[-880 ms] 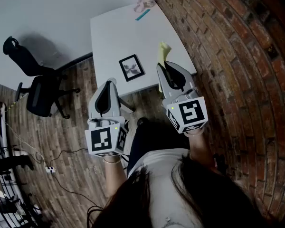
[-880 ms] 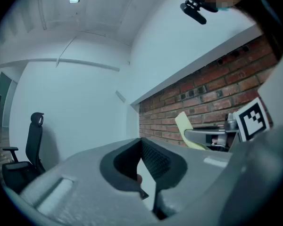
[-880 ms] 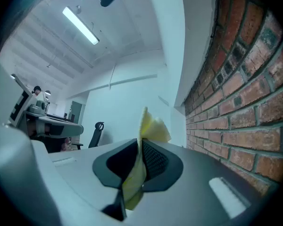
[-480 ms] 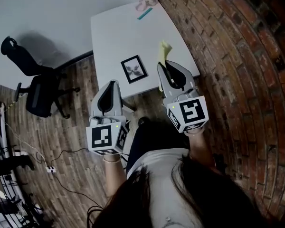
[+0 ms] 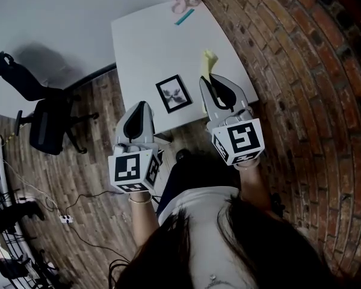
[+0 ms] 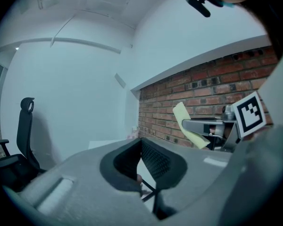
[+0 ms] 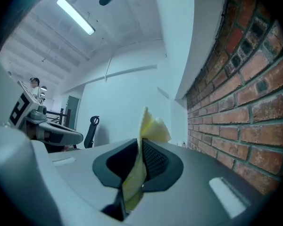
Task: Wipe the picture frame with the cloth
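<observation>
The right gripper (image 5: 206,84) pinches a soft, folded yellow cloth (image 5: 208,61) in its fingers. The left gripper (image 5: 141,106) keeps its fingers pressed together, empty. A flat rectangular picture frame (image 5: 173,93) lies on the smooth white counter (image 5: 145,41).

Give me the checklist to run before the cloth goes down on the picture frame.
1. Grip: right gripper shut on the cloth: ok.
2. Target: picture frame lies flat on the table, uncovered: ok.
3. Free hand: left gripper shut, nothing between its fingers: ok.
4. Contact: cloth on the frame: not ok; it is apart from it, to the frame's right in the head view.
5. Hold-down: frame fixed against sliding: cannot tell.
</observation>
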The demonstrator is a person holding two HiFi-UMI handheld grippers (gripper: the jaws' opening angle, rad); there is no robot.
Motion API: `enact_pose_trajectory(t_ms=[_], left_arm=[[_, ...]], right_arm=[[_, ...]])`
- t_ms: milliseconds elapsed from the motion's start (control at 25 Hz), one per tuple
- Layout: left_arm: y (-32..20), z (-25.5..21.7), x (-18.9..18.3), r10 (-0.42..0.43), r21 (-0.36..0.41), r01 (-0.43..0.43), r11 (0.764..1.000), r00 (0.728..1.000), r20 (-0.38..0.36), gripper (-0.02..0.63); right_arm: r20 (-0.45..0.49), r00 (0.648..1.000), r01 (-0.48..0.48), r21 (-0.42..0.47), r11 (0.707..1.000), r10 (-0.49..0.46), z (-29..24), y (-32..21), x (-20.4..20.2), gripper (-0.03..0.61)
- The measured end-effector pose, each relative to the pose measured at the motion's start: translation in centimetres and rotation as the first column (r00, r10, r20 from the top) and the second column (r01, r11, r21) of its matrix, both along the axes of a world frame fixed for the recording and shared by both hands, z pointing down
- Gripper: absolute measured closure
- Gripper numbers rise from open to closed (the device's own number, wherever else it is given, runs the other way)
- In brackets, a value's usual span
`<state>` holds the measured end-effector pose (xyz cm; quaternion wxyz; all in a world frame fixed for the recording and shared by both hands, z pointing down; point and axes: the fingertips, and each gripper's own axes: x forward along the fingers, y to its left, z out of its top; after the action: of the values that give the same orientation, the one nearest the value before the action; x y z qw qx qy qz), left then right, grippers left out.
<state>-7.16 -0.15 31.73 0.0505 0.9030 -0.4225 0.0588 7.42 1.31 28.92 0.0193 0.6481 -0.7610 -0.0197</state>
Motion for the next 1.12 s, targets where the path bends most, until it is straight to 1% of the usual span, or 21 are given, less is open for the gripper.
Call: enact_pose_trajectory(t_ms=[200, 520, 840, 1120], left_arm=[[-2.7, 1.4, -0.5, 0.027, -0.039, -0.026, 0.999, 1.0, 0.013, 0.613], [-6.3, 3.7, -1.3, 0.069, -0.104, -0.067, 0.992, 0.998, 0.014, 0.612], [-8.2, 6.5, -1.5, 0.1, -0.195, -0.097, 0.976, 0.995, 0.01, 0.6], [-8.8, 9.8, -1.2, 0.111, -0.283, -0.099, 0.954, 0.993, 0.026, 0.583]], right_arm=[[-0.007, 1.0, -0.016, -0.025, 1.0, 0.016, 0.7, -2.7, -0.4, 0.541], [-0.05, 0.998, -0.025, -0.061, 0.998, 0.022, 1.1, -6.6, -1.9, 0.541], [-0.086, 0.996, -0.038, -0.109, 0.993, 0.029, 2.0, -8.9, -2.8, 0.541], [-0.09, 0.996, -0.036, -0.148, 0.988, 0.023, 3.3, -10.2, -2.5, 0.541]])
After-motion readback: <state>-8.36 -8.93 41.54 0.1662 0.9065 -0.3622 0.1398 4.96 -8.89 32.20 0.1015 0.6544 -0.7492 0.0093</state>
